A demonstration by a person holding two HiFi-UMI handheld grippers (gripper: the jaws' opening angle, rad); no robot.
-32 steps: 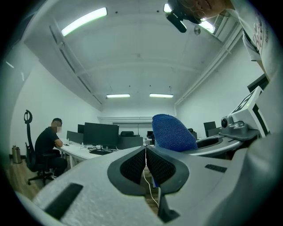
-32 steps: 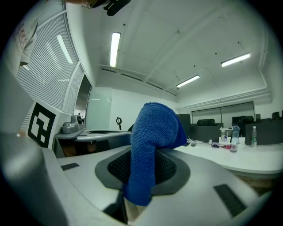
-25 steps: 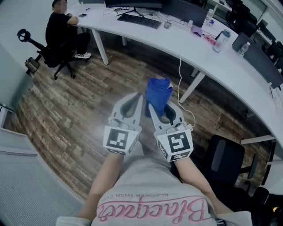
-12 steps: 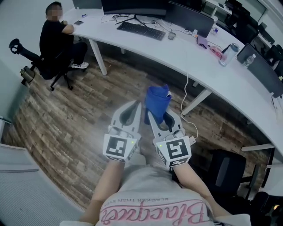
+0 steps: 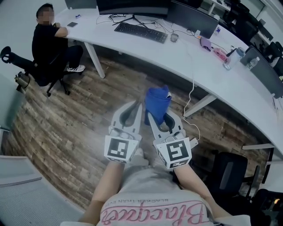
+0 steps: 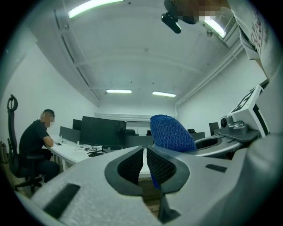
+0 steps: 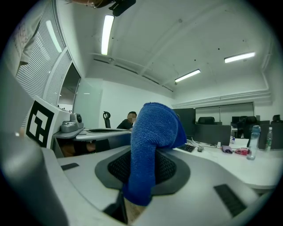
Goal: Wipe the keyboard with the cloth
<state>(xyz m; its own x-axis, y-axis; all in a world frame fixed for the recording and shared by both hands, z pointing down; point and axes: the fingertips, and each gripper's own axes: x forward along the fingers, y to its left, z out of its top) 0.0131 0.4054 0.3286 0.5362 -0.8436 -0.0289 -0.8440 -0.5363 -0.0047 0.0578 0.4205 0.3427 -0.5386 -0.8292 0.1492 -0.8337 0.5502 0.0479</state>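
Observation:
A black keyboard (image 5: 140,32) lies on the long white desk (image 5: 194,62) at the far side of the room, well ahead of both grippers. My right gripper (image 5: 154,110) is shut on a blue cloth (image 5: 156,101), which stands up from its jaws; in the right gripper view the blue cloth (image 7: 150,145) hangs folded over the pads. My left gripper (image 5: 135,108) is shut with nothing between its jaws, held just left of the right one above the wooden floor. In the left gripper view the cloth (image 6: 171,133) shows beside the closed left gripper (image 6: 145,164).
A person in black (image 5: 47,42) sits on an office chair at the desk's left end. Monitors (image 5: 132,6), a mouse (image 5: 174,38), a bottle (image 5: 230,59) and cables lie on the desk. A black chair (image 5: 227,172) stands at my right. Desk legs (image 5: 90,59) reach the floor ahead.
The view has shifted slightly toward the desk, so the keyboard and seated person appear further left and higher. Both grippers keep their pose, the cloth still held.

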